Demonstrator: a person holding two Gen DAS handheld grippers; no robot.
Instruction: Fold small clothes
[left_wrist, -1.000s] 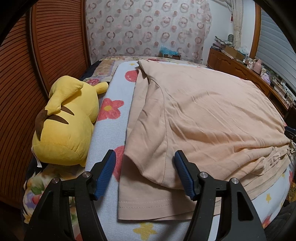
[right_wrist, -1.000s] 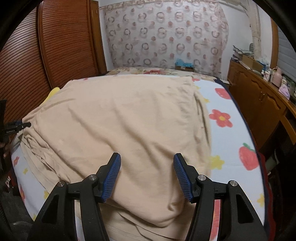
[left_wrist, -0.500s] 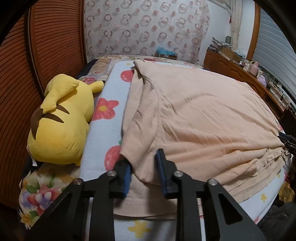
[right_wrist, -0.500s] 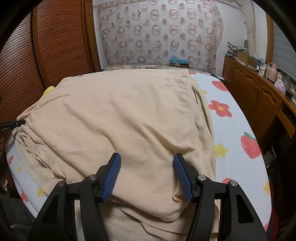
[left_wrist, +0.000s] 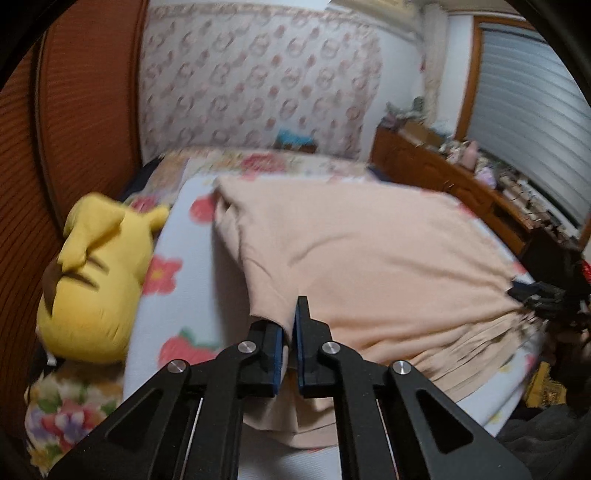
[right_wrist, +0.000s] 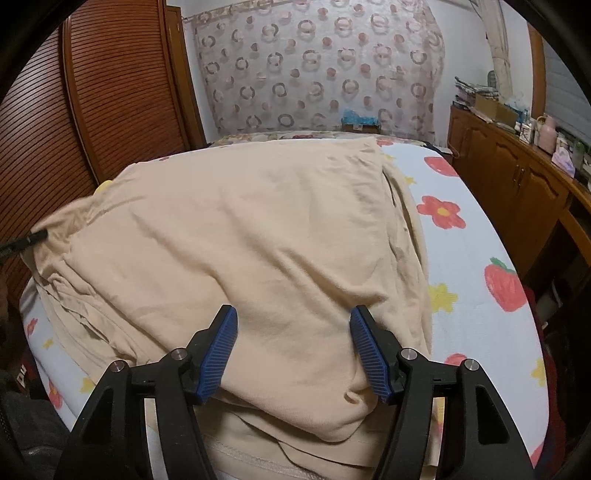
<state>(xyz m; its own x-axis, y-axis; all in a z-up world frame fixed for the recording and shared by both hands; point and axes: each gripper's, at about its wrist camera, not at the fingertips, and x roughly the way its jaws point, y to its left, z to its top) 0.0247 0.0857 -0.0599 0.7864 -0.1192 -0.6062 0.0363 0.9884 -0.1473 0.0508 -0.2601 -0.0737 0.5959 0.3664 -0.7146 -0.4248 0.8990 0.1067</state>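
A peach garment (left_wrist: 369, 258) lies spread over the flower-print bed sheet (left_wrist: 184, 295), its near hem bunched in folds. My left gripper (left_wrist: 290, 325) is shut on the garment's left edge fold, which is raised off the sheet. In the right wrist view the same garment (right_wrist: 258, 221) fills the bed. My right gripper (right_wrist: 293, 321) hovers over its near right fold with the jaws opening; cloth lies below and between the fingers, unpinched. Each gripper shows in the other's view: the right gripper (left_wrist: 535, 295) at the right edge, the left gripper (right_wrist: 22, 240) at the left edge.
A yellow plush toy (left_wrist: 96, 280) lies left of the garment against the slatted wooden wardrobe (right_wrist: 110, 92). A wooden cabinet (right_wrist: 509, 177) with clutter on top runs along the bed's right side. A patterned curtain (right_wrist: 314, 74) hangs behind the bed.
The left jaws closed on the garment's left edge and lifted it off the sheet. The right gripper stayed over the near right fold, its jaws slightly wider.
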